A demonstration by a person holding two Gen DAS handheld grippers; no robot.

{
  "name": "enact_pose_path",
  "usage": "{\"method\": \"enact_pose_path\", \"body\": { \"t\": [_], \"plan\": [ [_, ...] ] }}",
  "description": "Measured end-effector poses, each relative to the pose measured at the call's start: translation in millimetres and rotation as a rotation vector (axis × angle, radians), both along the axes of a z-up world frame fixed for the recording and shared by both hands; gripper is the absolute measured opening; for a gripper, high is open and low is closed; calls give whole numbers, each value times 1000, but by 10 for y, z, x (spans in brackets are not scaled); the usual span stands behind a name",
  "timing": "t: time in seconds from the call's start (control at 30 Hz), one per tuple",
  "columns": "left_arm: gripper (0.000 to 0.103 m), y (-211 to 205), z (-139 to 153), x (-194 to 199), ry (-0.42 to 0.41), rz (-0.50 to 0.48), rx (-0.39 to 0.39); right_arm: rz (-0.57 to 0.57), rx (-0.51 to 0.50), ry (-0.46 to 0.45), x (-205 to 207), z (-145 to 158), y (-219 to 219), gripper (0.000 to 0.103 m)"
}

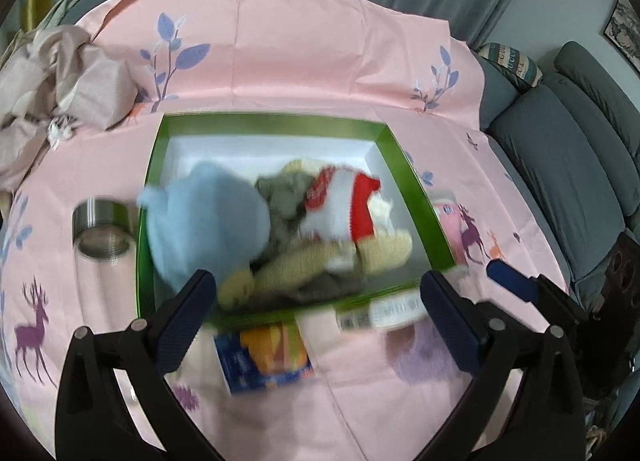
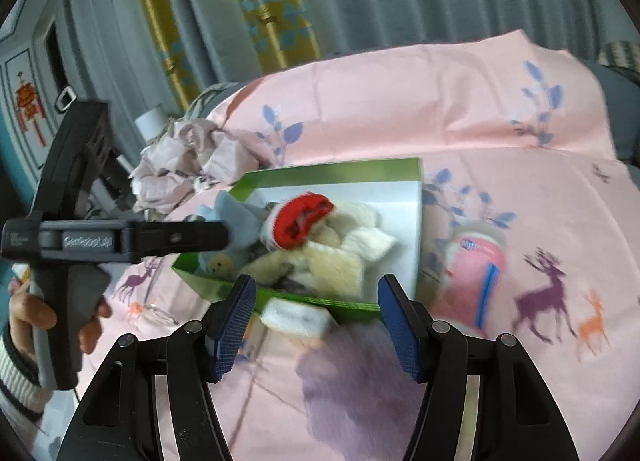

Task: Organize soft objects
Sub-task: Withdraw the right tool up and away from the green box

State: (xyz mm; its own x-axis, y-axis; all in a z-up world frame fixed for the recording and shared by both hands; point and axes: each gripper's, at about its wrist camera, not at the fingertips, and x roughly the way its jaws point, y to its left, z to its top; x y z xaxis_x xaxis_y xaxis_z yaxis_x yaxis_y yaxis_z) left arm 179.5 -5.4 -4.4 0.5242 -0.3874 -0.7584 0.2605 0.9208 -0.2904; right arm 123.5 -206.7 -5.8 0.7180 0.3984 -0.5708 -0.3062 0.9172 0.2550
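Nearest to the left wrist camera, the left gripper (image 1: 316, 301) has its jaws spread wide and grasps nothing. It hangs over the near edge of the green box (image 1: 404, 165), probably because this is a good place from which to drop or arrange a toy. The right gripper (image 2: 314, 319) is also released and empty, near the same edge of the box, so I judge that neither tool is carrying anything at this moment.

Just in front of the grippers, on the pink cloth (image 1: 304, 41), lie things that are not soft: a blue and orange carton (image 1: 266, 357), a white packet with a barcode (image 1: 384, 311), a pink bottle (image 2: 474, 273) on the right of the box, and a steel-topped flask (image 1: 102, 233) on the left. They stay outside the box, which fits the task, since only soft things belong inside.

In the box, the soft toys are already collected: a light blue plush (image 1: 204, 221) at the left, a beige plush (image 1: 320, 257) at the near side, and a red and white garment (image 1: 344, 205) on top. The pictures are blurred, so details are uncertain.

Farther left, a crumpled pale fabric (image 1: 60, 73) remains on the cloth outside the box. It looks soft, so maybe it is the next thing to take.
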Motion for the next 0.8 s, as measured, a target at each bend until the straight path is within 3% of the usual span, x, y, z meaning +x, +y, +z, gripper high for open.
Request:
{"method": "enact_pose_path", "body": {
  "t": [0.3,0.43,0.8],
  "plan": [
    [102,25,-167,-641,6,-18,-8,-47,-8,57,-482,-213,-147,65],
    [102,-18,-201,-904,-11,-14,48,-59,-3,75,-657,-261,-182,64],
    [102,-67,-369,-1302,-18,4,84,-91,-36,103,-1014,-411,-245,64]
  ]
}}
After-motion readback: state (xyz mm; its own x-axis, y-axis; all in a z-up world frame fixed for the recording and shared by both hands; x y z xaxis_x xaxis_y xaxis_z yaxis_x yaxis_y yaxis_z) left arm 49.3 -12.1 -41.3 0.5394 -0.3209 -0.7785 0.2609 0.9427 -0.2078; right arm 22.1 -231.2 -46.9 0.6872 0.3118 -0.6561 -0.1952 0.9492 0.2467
